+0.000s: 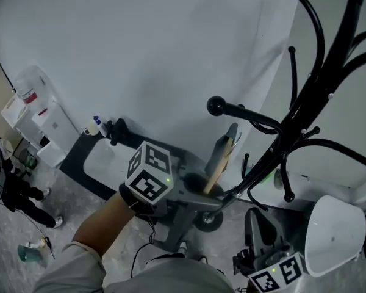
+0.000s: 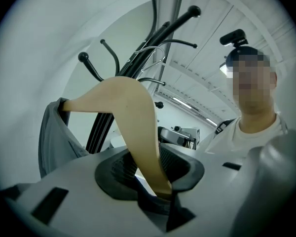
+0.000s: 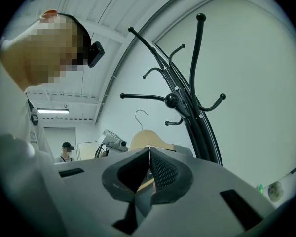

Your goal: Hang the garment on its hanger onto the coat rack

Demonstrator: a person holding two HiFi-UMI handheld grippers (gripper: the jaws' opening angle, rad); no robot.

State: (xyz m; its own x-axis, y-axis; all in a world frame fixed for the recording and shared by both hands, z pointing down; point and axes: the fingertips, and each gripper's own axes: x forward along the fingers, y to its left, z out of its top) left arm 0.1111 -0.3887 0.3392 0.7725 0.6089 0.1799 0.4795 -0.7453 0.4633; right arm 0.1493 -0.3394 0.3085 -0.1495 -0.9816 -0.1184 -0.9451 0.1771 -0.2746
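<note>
The task is judged to be partly done: the garment has been put on its hanger and lifted, but it has not yet been hung.

In the left gripper view, the wooden hanger (image 2: 138, 117) is clamped near one arm's end between the fingers of the left gripper (image 2: 150, 169), which are closed on the wood at a moderate width. The grey garment (image 2: 52, 137) is seen draped over the hanger's far end, at the left of that frame.

In the head view, the hanger (image 1: 216, 170) and garment (image 1: 224, 144) are held at the centre of the frame. They are close beside the lower arms of the black coat rack (image 1: 320, 72), which fills the right side.

In the right gripper view, the hanger's wire hook (image 3: 140, 115) is seen standing free in the air left of the rack (image 3: 187, 102), so no peg is caught yet. The right gripper (image 3: 148, 154) is shown with its fingers pressed together and nothing gripped; it is kept low at the bottom right of the head view (image 1: 259, 227).

What is left is for the hook to be raised over a peg and the hanger then let go.
</note>
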